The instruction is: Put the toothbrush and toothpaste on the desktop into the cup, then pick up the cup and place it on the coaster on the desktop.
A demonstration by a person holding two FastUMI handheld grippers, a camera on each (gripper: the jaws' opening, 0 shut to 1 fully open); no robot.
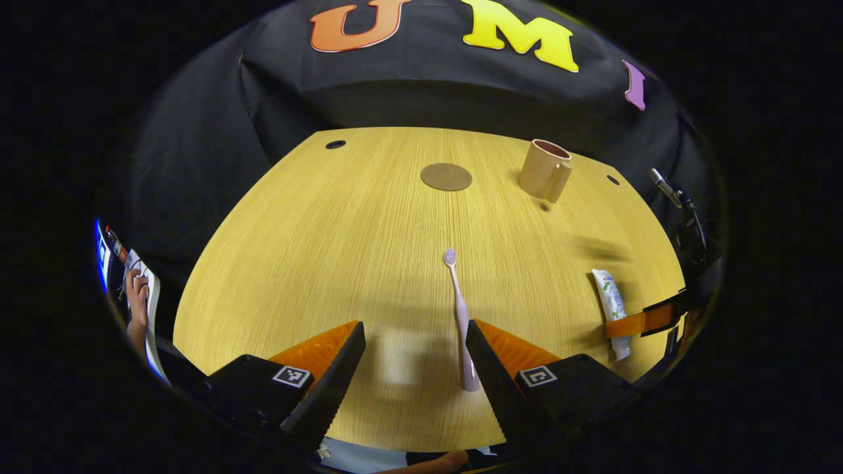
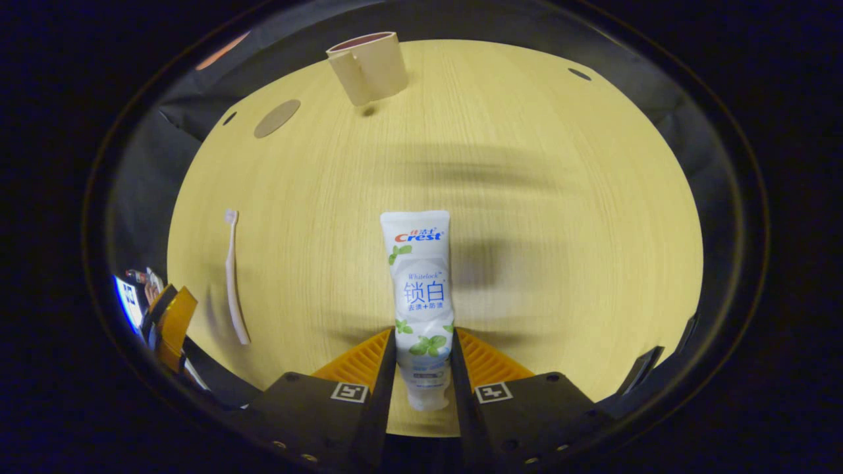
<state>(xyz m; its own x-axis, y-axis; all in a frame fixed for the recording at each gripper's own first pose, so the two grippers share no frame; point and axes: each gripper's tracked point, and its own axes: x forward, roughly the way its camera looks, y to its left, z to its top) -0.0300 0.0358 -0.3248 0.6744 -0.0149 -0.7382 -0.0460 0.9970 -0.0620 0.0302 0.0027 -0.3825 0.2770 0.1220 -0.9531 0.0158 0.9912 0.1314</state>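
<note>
Right gripper [image 2: 423,359]: we have the toothpaste [image 2: 421,296] between our fingers, narrow gap, both fingers pressed against the cap end of the tube. The tube runs straight ahead of the claw and lies along the desktop [image 2: 560,263]. The cup [image 2: 369,66] is far ahead and slightly left of this claw, upright, handle facing us. The coaster [image 2: 276,118] is further left of the cup, apart from it. The toothbrush [image 2: 232,276] lies well off to the left, flat on the wood, bristle end pointing away.

Left gripper [image 1: 415,349]: our fingers are spread wide and grip nothing. The toothbrush lies lengthwise just inside our right-hand finger, handle end nearest us, head pointing ahead; we can't tell whether the handle touches that finger. The coaster is far ahead, roughly centred on the claw, and the cup stands to the right of it. Far right, the other gripper's finger crosses the toothpaste near the table edge.

A person's hand [image 1: 137,299] shows at the far left edge.
</note>
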